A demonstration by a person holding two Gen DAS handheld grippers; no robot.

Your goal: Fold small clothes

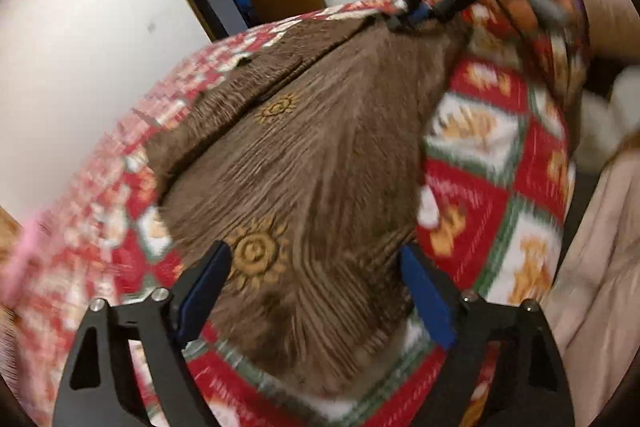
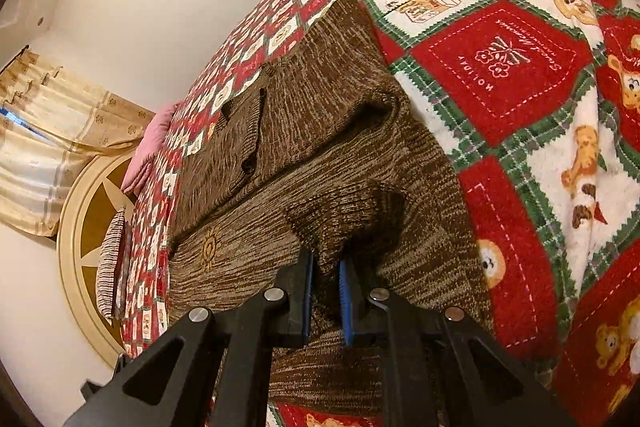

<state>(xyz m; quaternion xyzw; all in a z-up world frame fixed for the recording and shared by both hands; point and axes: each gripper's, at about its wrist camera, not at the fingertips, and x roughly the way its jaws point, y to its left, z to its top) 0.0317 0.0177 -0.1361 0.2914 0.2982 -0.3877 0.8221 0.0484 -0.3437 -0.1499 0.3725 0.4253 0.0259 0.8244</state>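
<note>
Your right gripper (image 2: pixel 325 291) is clamped on the sweater (image 2: pixel 304 131) spread on the bed (image 2: pixel 500 67), left gripper (image 1: pixel 316 291) gaping over its hem; pull unevenly and the fold skews.

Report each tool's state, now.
Left tool: open over the brown knitted sweater, gripping nothing.
Right tool: shut on a fold of the sweater.

One brown sweater (image 2: pixel 320 131), one quilt (image 2: pixel 516 75), two tongs (image 1: pixel 316 291).

Bed under red teddy-bear blanket (image 2: pixel 500 67); brown knit sweater (image 2: pixel 320 131) spread on it (sun motifs); pink pillow (image 2: pixel 150 147) at edge
</note>
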